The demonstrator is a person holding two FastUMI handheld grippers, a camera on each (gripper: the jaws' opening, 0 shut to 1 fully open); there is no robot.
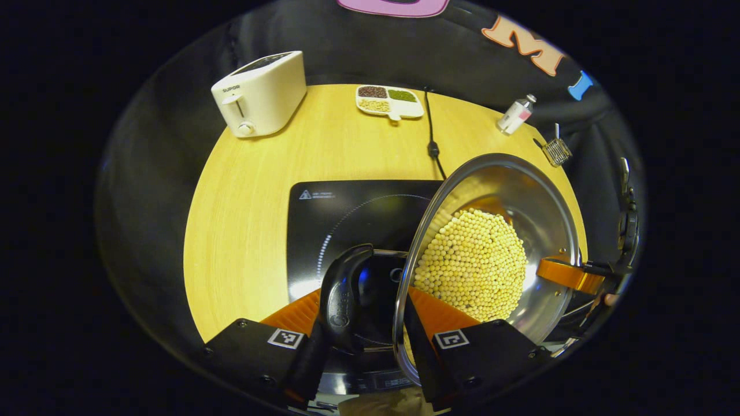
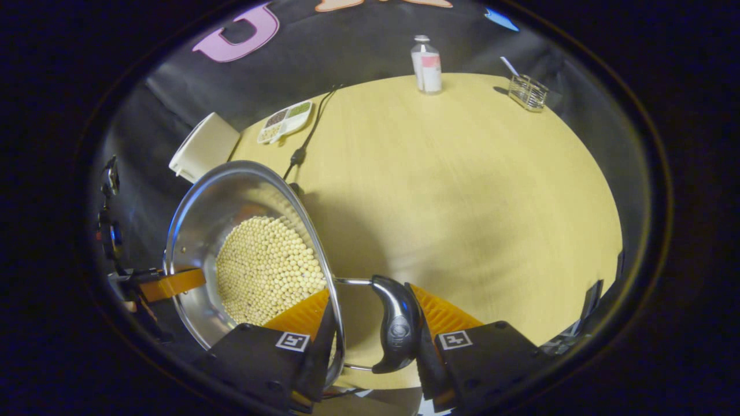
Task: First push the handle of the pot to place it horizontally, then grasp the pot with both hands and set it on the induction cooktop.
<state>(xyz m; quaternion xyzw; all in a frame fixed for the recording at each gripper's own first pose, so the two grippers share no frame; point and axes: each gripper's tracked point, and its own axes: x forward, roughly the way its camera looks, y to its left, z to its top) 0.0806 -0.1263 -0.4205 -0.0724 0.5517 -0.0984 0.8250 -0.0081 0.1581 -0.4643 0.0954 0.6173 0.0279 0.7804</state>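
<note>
A steel pot [image 1: 520,190] holding yellow beans [image 1: 474,266] hangs tilted over the right part of the black induction cooktop [image 1: 347,214]. My left gripper [image 1: 367,315] is shut on it: one finger sits outside its black side handle [image 1: 341,294], the other inside the rim. My right gripper [image 1: 569,274] holds the far rim. In the right gripper view, the right gripper [image 2: 370,318] clamps the pot [image 2: 219,196] the same way, across the rim and the other black handle [image 2: 396,323]. The left gripper [image 2: 170,284] grips the opposite side.
A white toaster [image 1: 260,92] stands at the back left of the wooden table [image 2: 462,190]. Behind the cooktop lie a divided dish of grains [image 1: 388,100] and a black cord [image 1: 430,138]. A small bottle [image 1: 515,114] and a wire basket [image 1: 556,151] stand at the back right.
</note>
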